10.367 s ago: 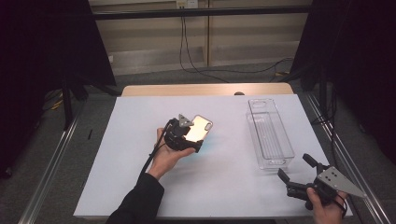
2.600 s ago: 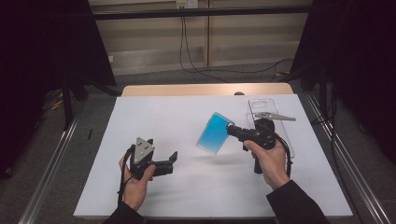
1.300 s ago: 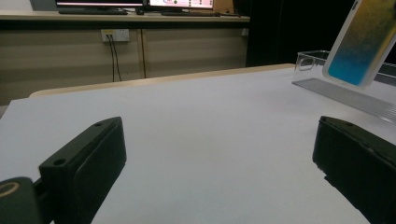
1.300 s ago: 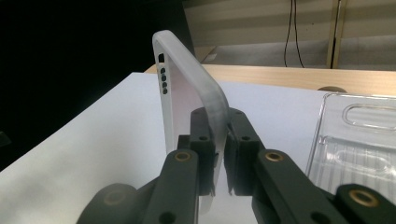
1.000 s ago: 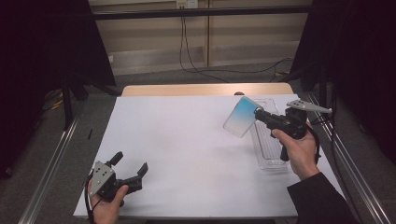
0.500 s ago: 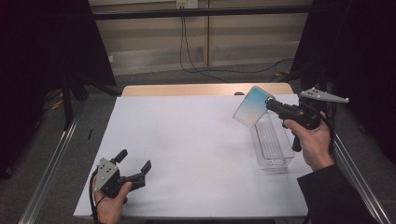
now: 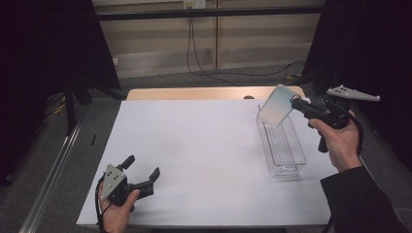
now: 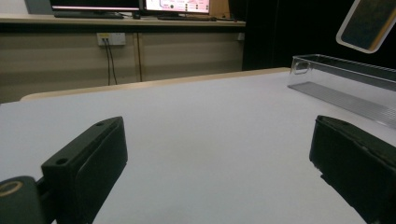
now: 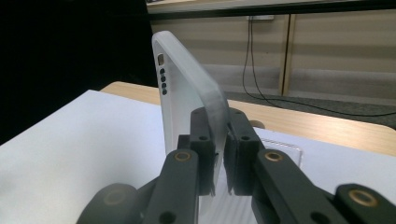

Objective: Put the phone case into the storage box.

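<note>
The right gripper (image 7: 294, 102) is clamping a translucent phone case (image 7: 275, 106) by one edge, jaws pinched together on the thin wall, and is holding it tilted in the air above the far end of the clear bin (image 7: 282, 145) on the white table (image 7: 194, 145). The left gripper (image 7: 141, 175) is resting near the table's front left corner, jaws apart and holding nothing. The case is looking light, thin and probably flexible, likely slick plastic; gripping the rim, away from the camera cut-out (image 9: 162, 59), seems the safest hold, since the flat back offers little purchase. Hard to make out: whether the case is empty or fitted on a phone, and how deep the pads are biting, as the jaws are covering that edge.
</note>
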Available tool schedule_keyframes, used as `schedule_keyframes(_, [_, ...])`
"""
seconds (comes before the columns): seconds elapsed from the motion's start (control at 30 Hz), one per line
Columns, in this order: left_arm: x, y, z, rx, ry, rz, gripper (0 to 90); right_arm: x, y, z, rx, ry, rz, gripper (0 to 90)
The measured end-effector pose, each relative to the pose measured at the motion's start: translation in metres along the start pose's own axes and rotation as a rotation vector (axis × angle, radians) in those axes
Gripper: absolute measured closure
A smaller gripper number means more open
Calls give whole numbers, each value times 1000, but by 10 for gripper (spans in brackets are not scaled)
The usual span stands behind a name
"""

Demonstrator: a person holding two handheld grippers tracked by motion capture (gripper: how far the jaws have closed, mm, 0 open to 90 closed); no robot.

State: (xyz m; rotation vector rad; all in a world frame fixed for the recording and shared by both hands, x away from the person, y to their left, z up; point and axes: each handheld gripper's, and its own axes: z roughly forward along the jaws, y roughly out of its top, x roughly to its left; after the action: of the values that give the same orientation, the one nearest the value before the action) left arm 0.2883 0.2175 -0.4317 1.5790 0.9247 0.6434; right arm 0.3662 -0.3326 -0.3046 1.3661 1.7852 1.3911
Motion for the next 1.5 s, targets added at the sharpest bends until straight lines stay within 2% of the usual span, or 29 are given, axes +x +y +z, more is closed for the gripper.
schedule_keyframes(0.27, [0, -1, 0, 5, 8, 2, 42, -13, -5, 5, 21, -25, -14, 831])
schedule_keyframes(0.33, [0, -1, 0, 6, -4, -16, 42, -17, -8, 5, 27, -36, -14, 831])
schedule_keyframes(0.43, [1, -1, 0, 11, 8, 9, 42, -23, -11, 6, 29, -45, -14, 830])
schedule_keyframes(0.57, [1, -2, 2, 23, -19, 2, 40, -30, -15, 10, 40, -56, -21, 830])
schedule_keyframes(0.67, [0, -3, 3, 34, -21, 3, 41, -34, -17, 16, 41, -60, -18, 830])
schedule_keyframes(0.8, [-1, -3, 2, 34, -22, 25, 41, -37, -18, 24, 48, -66, -24, 830])
schedule_keyframes(0.9, [-1, -3, 2, 38, -26, 39, 38, -38, -20, 30, 70, -70, -41, 830])
schedule_keyframes(1.1, [0, -3, 2, 30, -21, 35, 36, -43, -23, 39, 87, -66, -60, 831])
schedule_keyframes(1.27, [0, -4, 2, 32, -15, 48, 36, -47, -24, 44, 110, -73, -104, 831])
schedule_keyframes(1.5, [0, -4, 2, 34, -14, 47, 36, -48, -20, 50, 100, -68, -137, 831])
